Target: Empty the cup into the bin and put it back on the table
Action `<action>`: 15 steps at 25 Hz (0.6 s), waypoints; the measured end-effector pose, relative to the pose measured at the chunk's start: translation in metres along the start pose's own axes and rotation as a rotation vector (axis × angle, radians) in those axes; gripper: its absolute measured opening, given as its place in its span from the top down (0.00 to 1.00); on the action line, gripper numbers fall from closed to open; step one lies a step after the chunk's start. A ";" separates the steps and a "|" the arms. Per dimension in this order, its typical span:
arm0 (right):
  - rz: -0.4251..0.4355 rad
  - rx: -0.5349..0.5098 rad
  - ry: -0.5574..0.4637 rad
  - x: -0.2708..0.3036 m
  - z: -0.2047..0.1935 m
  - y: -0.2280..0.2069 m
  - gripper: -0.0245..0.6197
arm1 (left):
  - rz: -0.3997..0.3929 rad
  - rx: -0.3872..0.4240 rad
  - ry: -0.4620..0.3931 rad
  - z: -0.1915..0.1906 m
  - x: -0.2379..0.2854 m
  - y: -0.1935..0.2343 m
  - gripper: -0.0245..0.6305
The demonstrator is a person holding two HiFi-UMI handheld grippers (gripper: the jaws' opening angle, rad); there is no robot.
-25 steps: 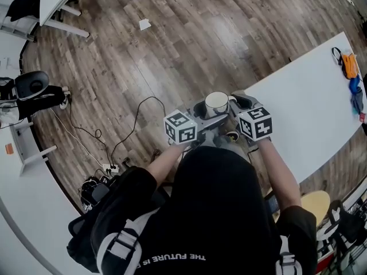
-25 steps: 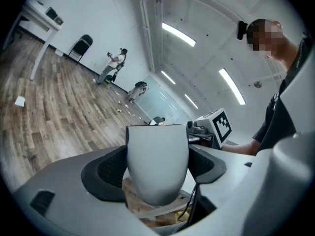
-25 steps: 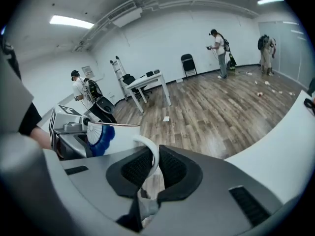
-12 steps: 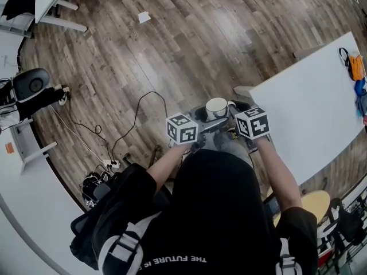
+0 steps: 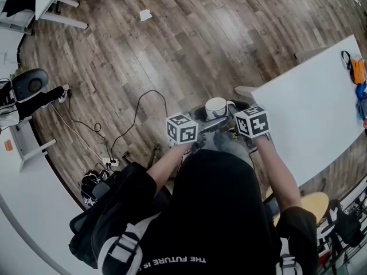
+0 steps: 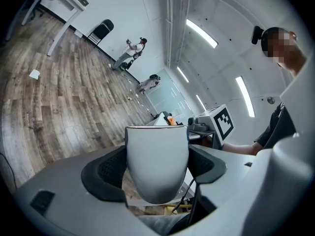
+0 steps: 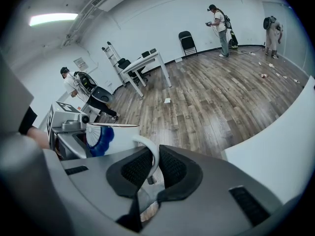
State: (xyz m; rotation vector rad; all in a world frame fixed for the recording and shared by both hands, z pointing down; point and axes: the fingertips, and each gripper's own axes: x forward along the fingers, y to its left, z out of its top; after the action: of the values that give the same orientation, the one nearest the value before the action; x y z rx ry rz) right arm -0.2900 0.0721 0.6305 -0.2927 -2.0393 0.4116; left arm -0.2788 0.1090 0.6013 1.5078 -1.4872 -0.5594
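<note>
Cup point(image 5: 216, 106): it is in the air between both grippers, over the wooden floor point(image 5: 172, 39). It is just beside the corner of the white desk point(image 5: 309, 113) and does not touch it.
Hidden by the person: the dark hood and shoulders point(image 5: 218, 205) fill the lower half of the head view. They cover both hands and the rear part of each gripper. What lies straight under the cup cannot be seen.
Cut off: the desk leaves the head view at the right edge.
Hard to make out: from above the inside of the cup looks pale; I cannot tell whether anything is in it.
Left gripper point(image 6: 157, 173): its jaws are clamped on the round body of the cup, one pad on each side.
Right gripper point(image 7: 153, 170): its jaws are closed on the handle point(image 7: 147, 149), which stands between the two pads.
Direction of the cup: it is upright, with the long axis vertical and the mouth up. The handle points toward the desk side. A blue mark point(image 7: 93, 139) is on the wall of the cup.
Change: against one second ago, the cup and the marker cubes point(image 5: 182, 129) look smaller and lower in the head view. The desk corner stands a little clearer of the cup. Against half a second ago almost nothing differs.
</note>
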 end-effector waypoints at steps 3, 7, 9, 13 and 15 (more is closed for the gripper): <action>0.003 -0.003 0.005 0.003 0.002 0.001 0.89 | -0.001 -0.003 0.002 0.002 -0.001 0.003 0.40; 0.007 -0.008 0.008 0.006 0.002 0.003 0.89 | 0.006 -0.003 0.006 0.000 -0.004 0.006 0.40; 0.006 -0.012 0.009 0.007 0.001 0.004 0.89 | 0.006 -0.005 0.002 -0.001 -0.005 0.006 0.40; 0.004 -0.019 0.017 0.008 0.003 0.007 0.89 | 0.005 -0.004 0.006 0.000 -0.008 0.007 0.40; 0.004 -0.022 0.014 0.007 0.005 0.006 0.89 | 0.007 -0.001 0.007 0.002 -0.007 0.006 0.40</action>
State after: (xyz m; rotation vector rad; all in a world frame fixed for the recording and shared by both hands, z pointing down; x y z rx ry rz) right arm -0.2974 0.0795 0.6319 -0.3123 -2.0304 0.3894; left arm -0.2852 0.1162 0.6033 1.5023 -1.4858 -0.5500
